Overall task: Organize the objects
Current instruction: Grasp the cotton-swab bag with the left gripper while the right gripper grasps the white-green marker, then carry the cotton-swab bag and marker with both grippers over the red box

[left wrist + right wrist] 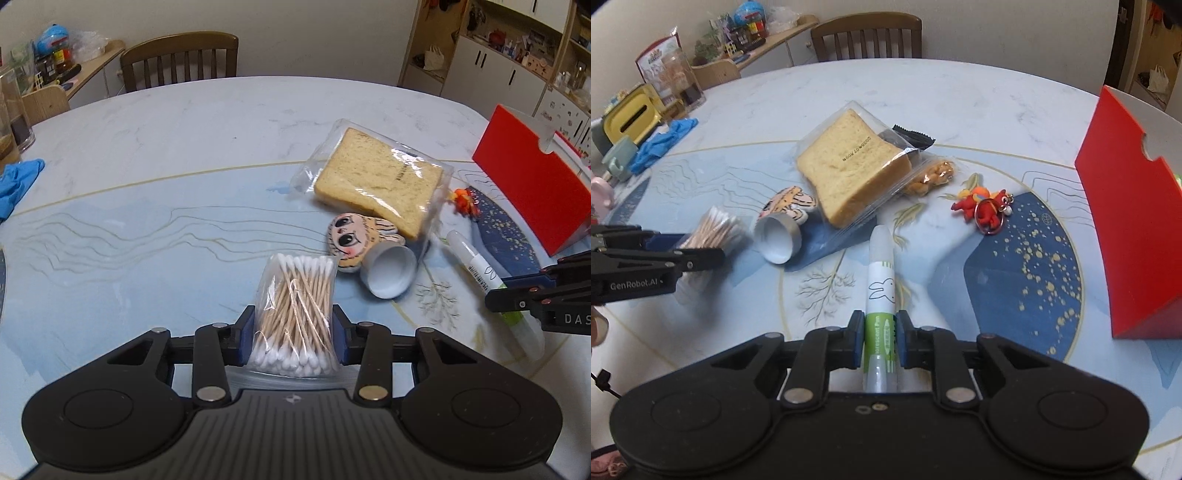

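Two items are clamped, swabs [295,314] in the left gripper [294,334], pen [881,291] in the right gripper [880,339]; bread [849,162], cup [778,236] and keychain [984,208] remain outside the red box [1134,229].

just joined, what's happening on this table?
A person is tidying a cluttered table with a handheld tool in each hand. The left tool is shut on a bag of cotton swabs; the right tool is shut on a green and white pen. Still lying on the table: bagged bread, a small white cup on its side, a red keychain toy and a cartoon-face charm. A red box stands at the right.
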A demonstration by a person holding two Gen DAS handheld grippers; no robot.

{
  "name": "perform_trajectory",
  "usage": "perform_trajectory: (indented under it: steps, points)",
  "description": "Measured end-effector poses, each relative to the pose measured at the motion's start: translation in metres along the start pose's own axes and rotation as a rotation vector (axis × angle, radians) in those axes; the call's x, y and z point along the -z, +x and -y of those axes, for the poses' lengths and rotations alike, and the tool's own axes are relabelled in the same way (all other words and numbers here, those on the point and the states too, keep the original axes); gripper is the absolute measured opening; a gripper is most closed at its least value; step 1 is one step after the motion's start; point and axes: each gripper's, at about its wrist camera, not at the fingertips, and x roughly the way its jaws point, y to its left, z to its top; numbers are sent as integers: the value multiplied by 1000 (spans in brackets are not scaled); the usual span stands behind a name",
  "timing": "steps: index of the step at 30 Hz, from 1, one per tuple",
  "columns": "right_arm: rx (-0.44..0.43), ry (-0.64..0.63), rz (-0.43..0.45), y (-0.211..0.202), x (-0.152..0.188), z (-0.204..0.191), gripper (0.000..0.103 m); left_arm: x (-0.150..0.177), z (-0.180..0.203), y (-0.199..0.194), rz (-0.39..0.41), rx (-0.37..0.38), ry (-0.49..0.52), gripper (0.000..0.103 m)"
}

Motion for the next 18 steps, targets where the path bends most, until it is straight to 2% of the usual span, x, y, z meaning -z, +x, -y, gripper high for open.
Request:
perform_trajectory:
  steps: [7,18]
  points:
    - [-41,40,37,-31,9,16,17,2,26,-26,22,42,-31,40]
    - [-67,83,113,-79,10,67,17,-13,87,-46,37,76,-6,40]
